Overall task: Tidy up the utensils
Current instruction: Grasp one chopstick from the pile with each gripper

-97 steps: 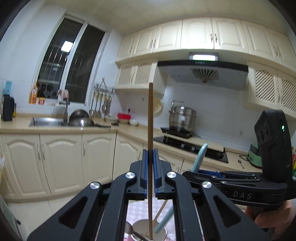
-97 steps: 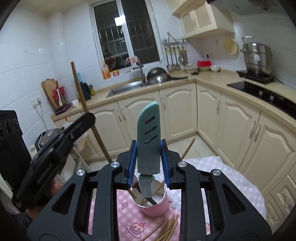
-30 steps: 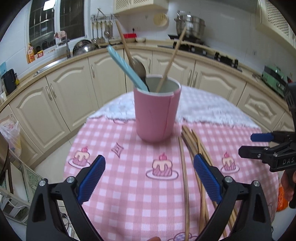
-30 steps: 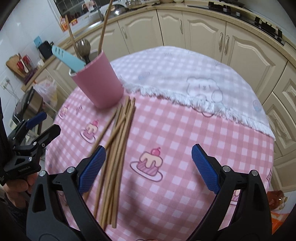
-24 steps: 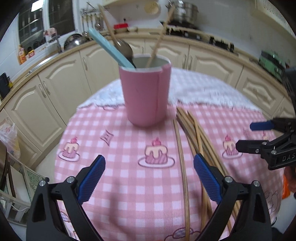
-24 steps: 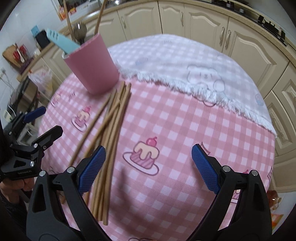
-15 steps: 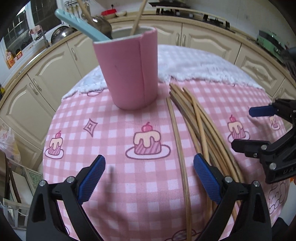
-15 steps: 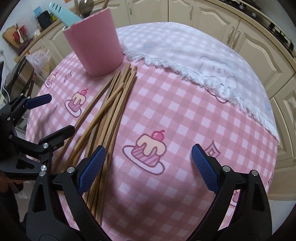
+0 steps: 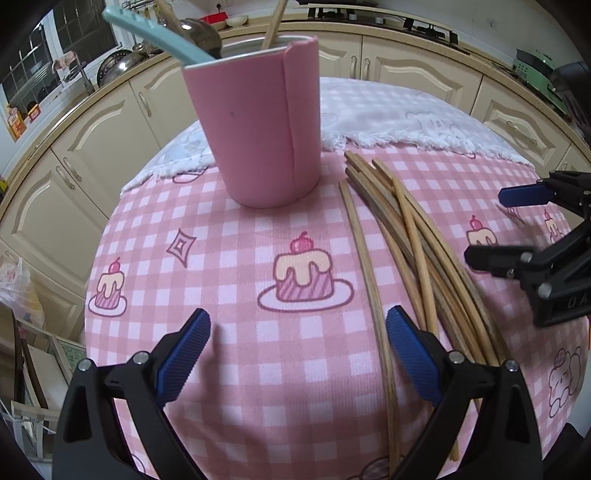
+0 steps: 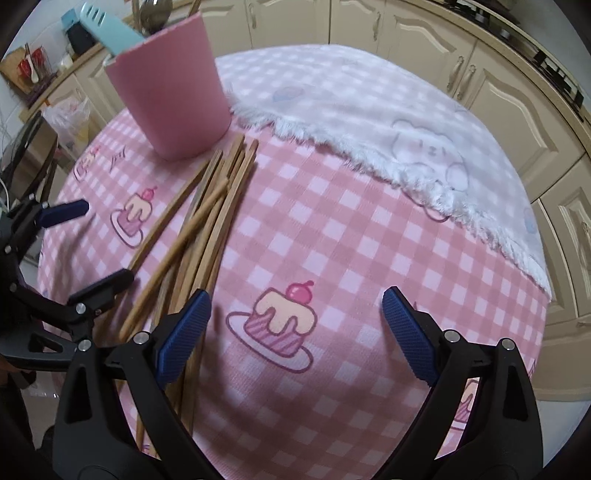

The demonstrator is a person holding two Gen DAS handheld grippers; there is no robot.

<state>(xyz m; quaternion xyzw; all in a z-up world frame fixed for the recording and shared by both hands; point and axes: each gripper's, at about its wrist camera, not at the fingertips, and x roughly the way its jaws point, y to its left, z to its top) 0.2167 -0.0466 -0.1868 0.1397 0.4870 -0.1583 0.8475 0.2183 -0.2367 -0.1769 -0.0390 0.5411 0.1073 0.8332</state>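
While both grippers' ribbed fingers [image 9: 410,354] gape empty, slender wooden chopsticks [image 9: 417,240] lie beside a cylindrical pink cup [image 9: 258,125].

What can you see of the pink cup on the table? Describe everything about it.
The pink cup stands upright on the pink checked tablecloth, beside the edge of a white fringed cloth. Its wall looks matt, like a foam sleeve, with a vertical seam; the inner rim is pale. A light blue utensil, a metal spoon and a wooden stick lean out of it. Loose chopsticks lie close beside its base. No gripper touches it.
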